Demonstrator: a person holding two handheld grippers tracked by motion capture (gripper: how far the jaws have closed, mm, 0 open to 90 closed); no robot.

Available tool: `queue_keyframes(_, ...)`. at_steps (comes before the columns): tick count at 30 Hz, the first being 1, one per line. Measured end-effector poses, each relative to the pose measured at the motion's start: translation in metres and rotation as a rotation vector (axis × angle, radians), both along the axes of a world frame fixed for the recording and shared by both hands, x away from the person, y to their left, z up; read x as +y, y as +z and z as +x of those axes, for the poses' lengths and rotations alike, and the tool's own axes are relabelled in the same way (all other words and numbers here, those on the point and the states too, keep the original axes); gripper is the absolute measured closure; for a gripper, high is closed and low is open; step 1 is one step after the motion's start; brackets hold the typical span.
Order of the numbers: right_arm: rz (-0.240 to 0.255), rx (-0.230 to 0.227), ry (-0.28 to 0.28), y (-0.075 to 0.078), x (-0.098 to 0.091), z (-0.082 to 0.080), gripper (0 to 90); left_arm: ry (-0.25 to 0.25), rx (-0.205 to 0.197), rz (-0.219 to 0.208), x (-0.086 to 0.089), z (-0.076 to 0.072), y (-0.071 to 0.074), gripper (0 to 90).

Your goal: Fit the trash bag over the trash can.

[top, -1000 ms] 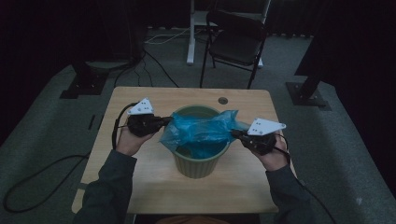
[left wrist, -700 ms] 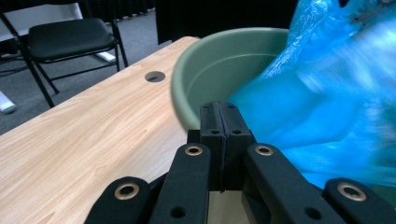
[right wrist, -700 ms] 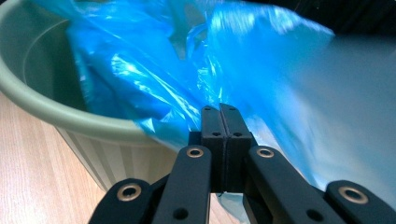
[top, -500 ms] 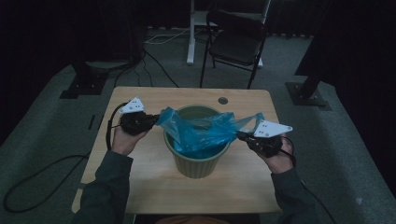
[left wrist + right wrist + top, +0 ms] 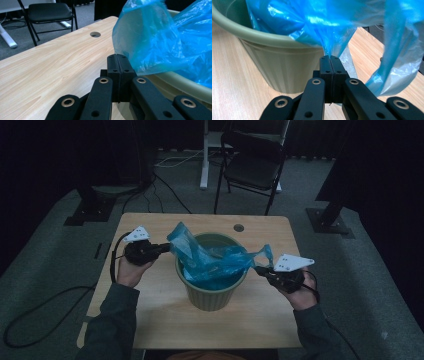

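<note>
A green ribbed bin stands in the middle of the wooden table. A blue plastic bag lies in it and spills over both sides of the rim. My left gripper is shut on the bag's left edge, just outside the rim; in the left gripper view the closed jaws pinch the blue film beside the bin rim. My right gripper is shut on the bag's right edge; the right gripper view has its jaws pinching the bag next to the bin wall.
A black folding chair and a white desk leg stand on the grey carpet beyond the table. Dark stand bases sit at the left and right. A round cable hole is near the table's far edge. Cables trail on the floor.
Both grippers have drawn apart, the left one moving left and slightly down, stretching the bag's mouth wider across the bin's rim.
</note>
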State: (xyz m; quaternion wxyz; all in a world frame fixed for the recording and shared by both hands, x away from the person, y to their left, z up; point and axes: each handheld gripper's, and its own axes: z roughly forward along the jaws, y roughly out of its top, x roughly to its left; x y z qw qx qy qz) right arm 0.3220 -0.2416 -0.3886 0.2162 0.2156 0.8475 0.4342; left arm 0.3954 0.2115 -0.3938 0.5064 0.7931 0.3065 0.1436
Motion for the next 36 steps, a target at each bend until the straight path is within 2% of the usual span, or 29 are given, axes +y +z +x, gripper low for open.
queue_keyframes(13, -0.034, 0.038, 0.031, -0.008, 0.001, -0.001, 90.0, 0.026, 0.024, 0.0, 0.003, 0.002, -0.005, 90.0)
queue_keyframes(23, -0.025, 0.06, 0.048, -0.014, 0.0, -0.002, 90.0, 0.036, 0.029, -0.002, 0.003, 0.002, -0.008, 89.3)
queue_keyframes(25, -0.02, 0.053, 0.044, -0.014, 0.0, -0.002, 86.8, 0.037, 0.025, -0.004, 0.003, 0.0, -0.007, 82.3)
queue_keyframes(31, 0.018, 0.028, 0.042, -0.006, 0.0, -0.003, 78.9, 0.036, 0.005, -0.034, 0.008, -0.007, -0.001, 68.3)
queue_keyframes(36, 0.033, 0.0, 0.038, 0.0, 0.002, -0.004, 75.7, 0.041, -0.009, -0.038, 0.01, -0.011, 0.002, 62.8)
